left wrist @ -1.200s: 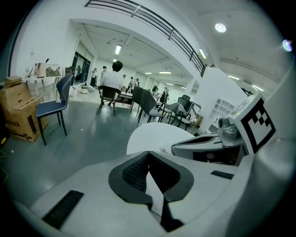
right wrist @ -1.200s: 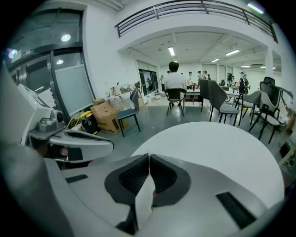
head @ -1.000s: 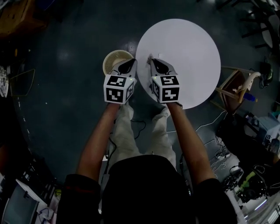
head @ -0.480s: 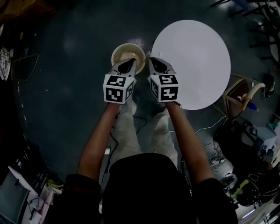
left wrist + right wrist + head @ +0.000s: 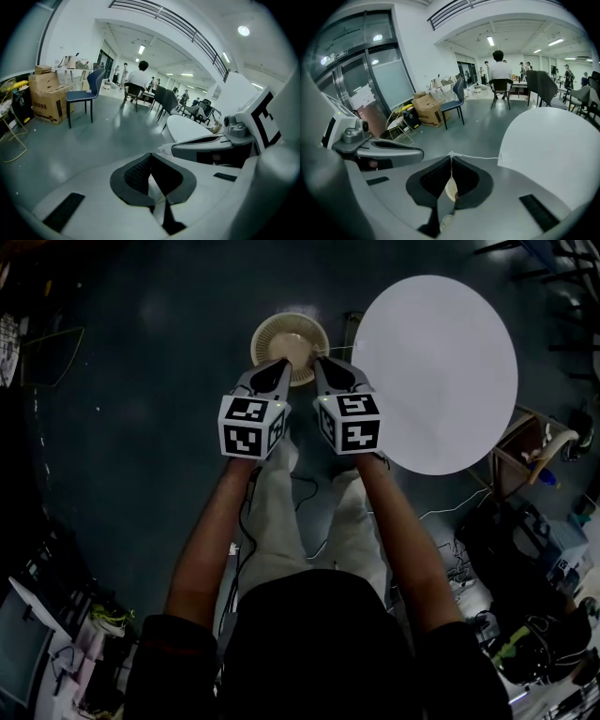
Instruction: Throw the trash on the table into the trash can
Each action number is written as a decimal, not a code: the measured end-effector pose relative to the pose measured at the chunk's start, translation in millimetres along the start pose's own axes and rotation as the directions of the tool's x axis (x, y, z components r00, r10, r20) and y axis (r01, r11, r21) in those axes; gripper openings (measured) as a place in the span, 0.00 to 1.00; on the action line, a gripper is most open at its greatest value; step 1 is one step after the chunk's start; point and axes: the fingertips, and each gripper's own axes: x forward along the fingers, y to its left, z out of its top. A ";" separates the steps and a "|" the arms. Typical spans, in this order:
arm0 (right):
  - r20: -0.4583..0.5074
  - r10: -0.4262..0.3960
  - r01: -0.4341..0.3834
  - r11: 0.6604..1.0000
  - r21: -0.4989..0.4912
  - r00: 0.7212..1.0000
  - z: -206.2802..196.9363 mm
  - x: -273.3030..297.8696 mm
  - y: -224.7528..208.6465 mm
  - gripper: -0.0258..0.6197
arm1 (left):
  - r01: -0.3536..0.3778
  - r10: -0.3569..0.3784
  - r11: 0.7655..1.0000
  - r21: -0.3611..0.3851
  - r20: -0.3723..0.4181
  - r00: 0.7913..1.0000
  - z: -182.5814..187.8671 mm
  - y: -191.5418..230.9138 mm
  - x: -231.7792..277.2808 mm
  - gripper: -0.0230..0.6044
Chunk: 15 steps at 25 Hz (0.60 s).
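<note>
Black short-sleeved top [image 5: 314, 643], pale trousers [image 5: 277, 521]; white left tongs [image 5: 281, 363], right tongs [image 5: 319, 361], black-white marker cubes [image 5: 249, 427].

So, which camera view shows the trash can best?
The head view: the trash can is seen from above, standing on the floor left of the round table, with most of its rim visible. The right gripper view shows only a slatted sliver between its shut jaws. The left gripper view shows nothing clear of it.

I stand on a glossy grey floor [image 5: 108, 136]. A blue chair [image 5: 84, 95] sits beside cardboard boxes [image 5: 47, 96]. I see white walls [image 5: 75, 33], glass doors [image 5: 389, 75] and bright ceiling lights [image 5: 243, 30].
</note>
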 end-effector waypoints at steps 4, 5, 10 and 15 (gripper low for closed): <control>-0.018 0.012 -0.012 1.000 -0.001 1.000 -16.4 19.4 8.6 0.08 | -0.013 0.013 0.999 -0.029 -0.006 1.000 -23.2 15.5 1.9 0.06; -0.022 0.014 -0.014 1.000 -0.002 1.000 -20.3 23.8 11.0 0.08 | -0.014 0.014 0.999 -0.036 -0.008 1.000 -28.8 19.6 2.1 0.06; -0.048 0.024 -0.023 1.000 0.014 0.999 -41.6 49.9 19.1 0.08 | -0.013 0.012 0.999 -0.045 -0.020 1.000 -53.2 40.5 11.3 0.06; -0.074 0.041 -0.040 0.999 0.010 0.996 -64.5 75.3 21.8 0.08 | -0.024 0.021 0.998 -0.056 -0.042 0.999 -79.8 56.5 29.7 0.06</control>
